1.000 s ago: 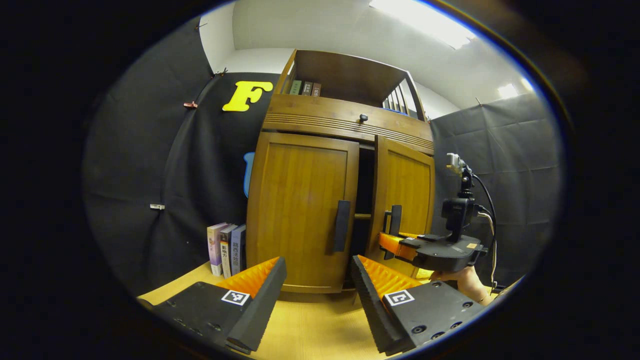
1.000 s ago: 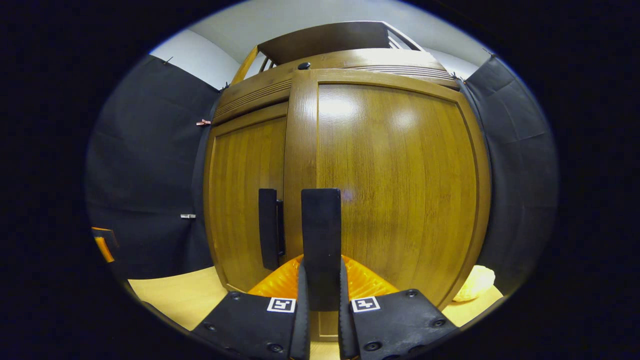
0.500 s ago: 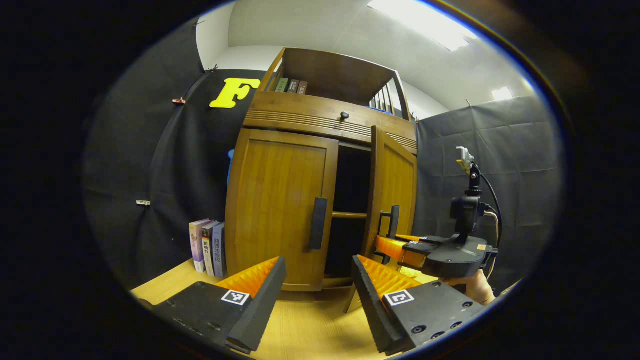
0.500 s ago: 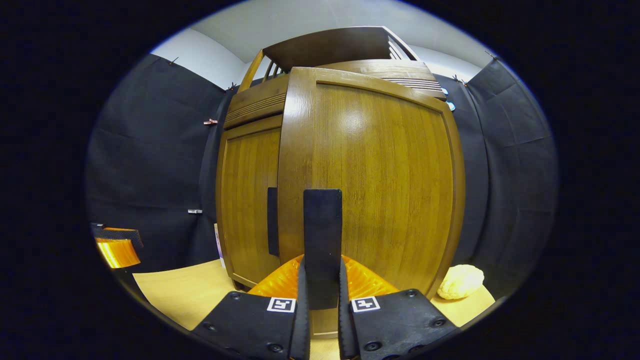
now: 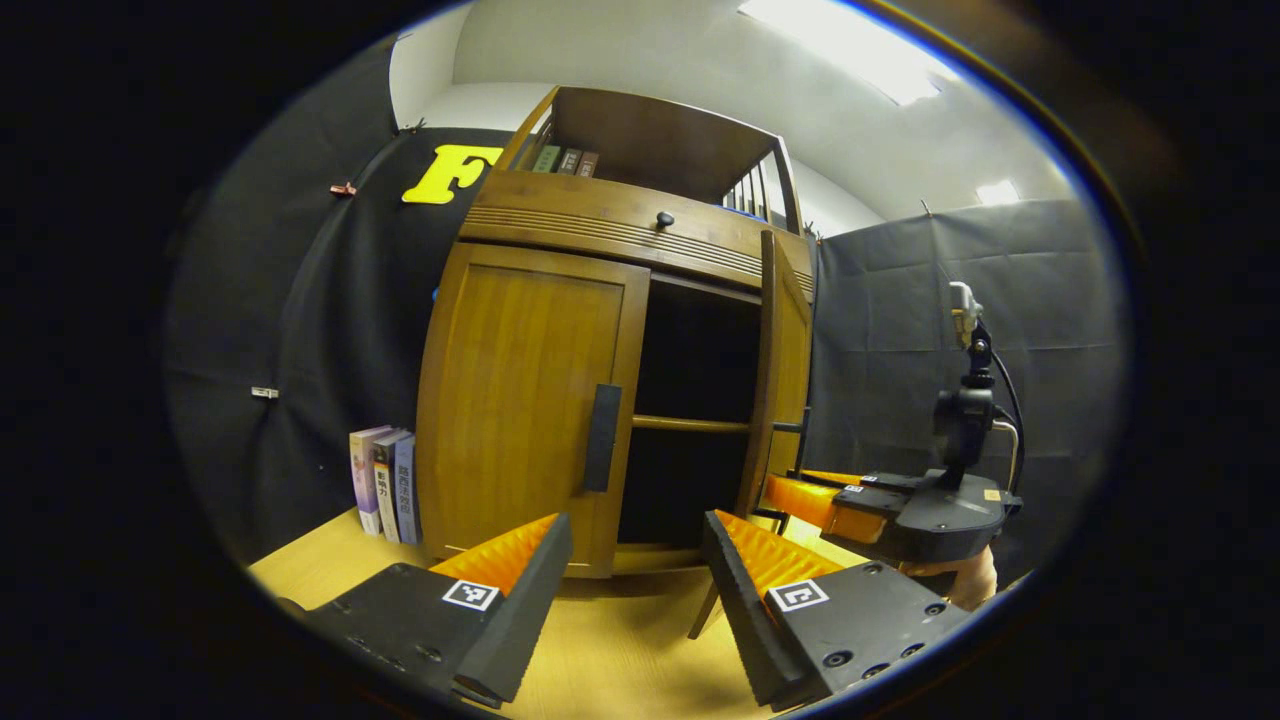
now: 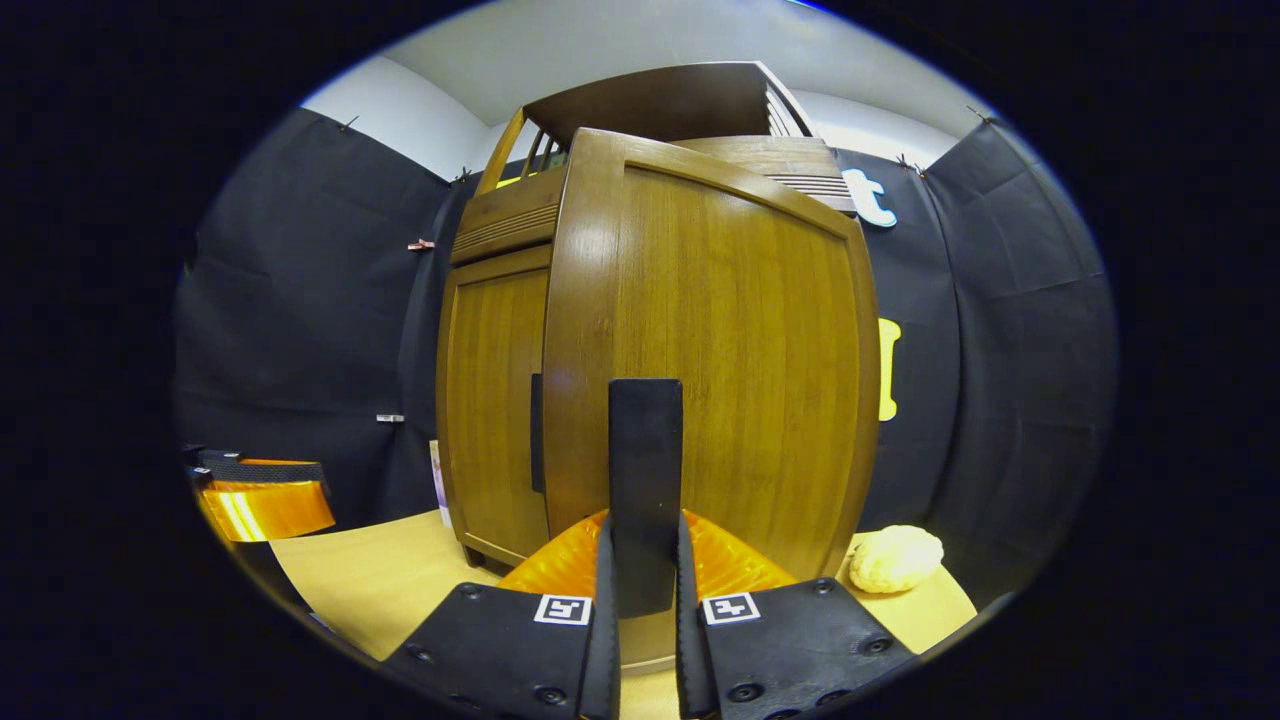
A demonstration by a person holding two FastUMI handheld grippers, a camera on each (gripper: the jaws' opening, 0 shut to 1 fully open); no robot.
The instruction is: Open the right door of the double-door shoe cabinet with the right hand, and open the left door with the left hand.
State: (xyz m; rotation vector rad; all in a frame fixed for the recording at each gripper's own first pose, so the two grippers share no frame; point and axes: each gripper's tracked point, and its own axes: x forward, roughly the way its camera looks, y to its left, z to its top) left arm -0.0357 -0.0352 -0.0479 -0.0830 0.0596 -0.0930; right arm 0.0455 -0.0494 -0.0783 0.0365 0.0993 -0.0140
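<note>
Books (image 5: 385, 482) left of cabinet (image 5: 600, 230), lumpy object (image 6: 893, 558) right of it, all on table (image 5: 620, 640)

Bright ceiling panels (image 5: 850, 50); door (image 6: 720, 350) sheen; cabinet interior (image 5: 695, 400) perhaps too dark.
</note>
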